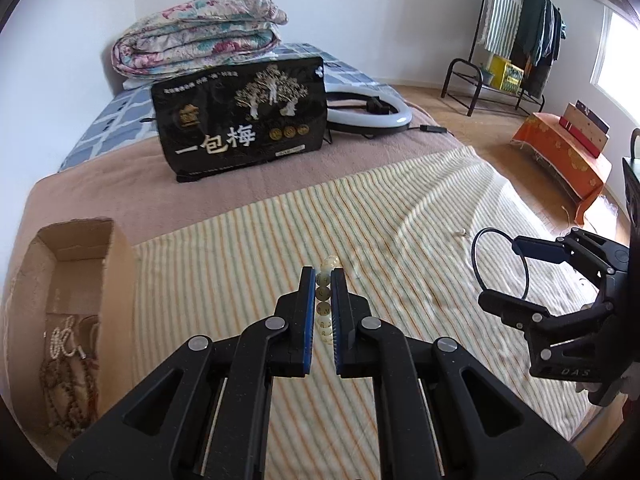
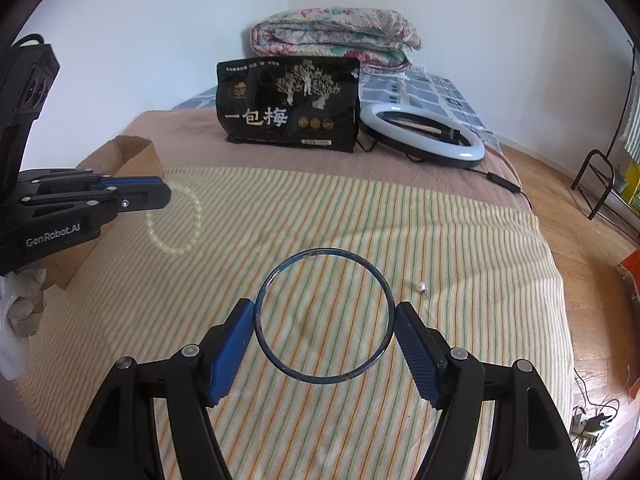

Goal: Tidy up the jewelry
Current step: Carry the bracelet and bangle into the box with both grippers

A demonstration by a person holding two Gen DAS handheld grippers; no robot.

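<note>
- My left claw is clenched on a bead bracelet. In its own view the beads run in a line between the pads, from my side toward the black bag up the bed.
- From my right camera that bracelet shows as a pale loop hanging off the left claw, above the striped cloth and in front of the bag.
- My right claw grips a thin dark bangle across its width, one blue pad on each side. The ring faces my camera almost flat, so I see the cloth through it.
- From the left camera the bangle looks like a narrow oval, and the right claw is partly cut off by the frame edge.
- A small pearl lies on the cloth just right of the bangle, toward me from the bag.
- A cardboard box sits left of the cloth, nearer me than the bag, with bead strings inside; I cannot tell them apart.
- The bag reads "一包梅"; its small print is too fine to read.
- My left claw's body says "GenRobot.AI"; the right one shows "DAS".
</note>
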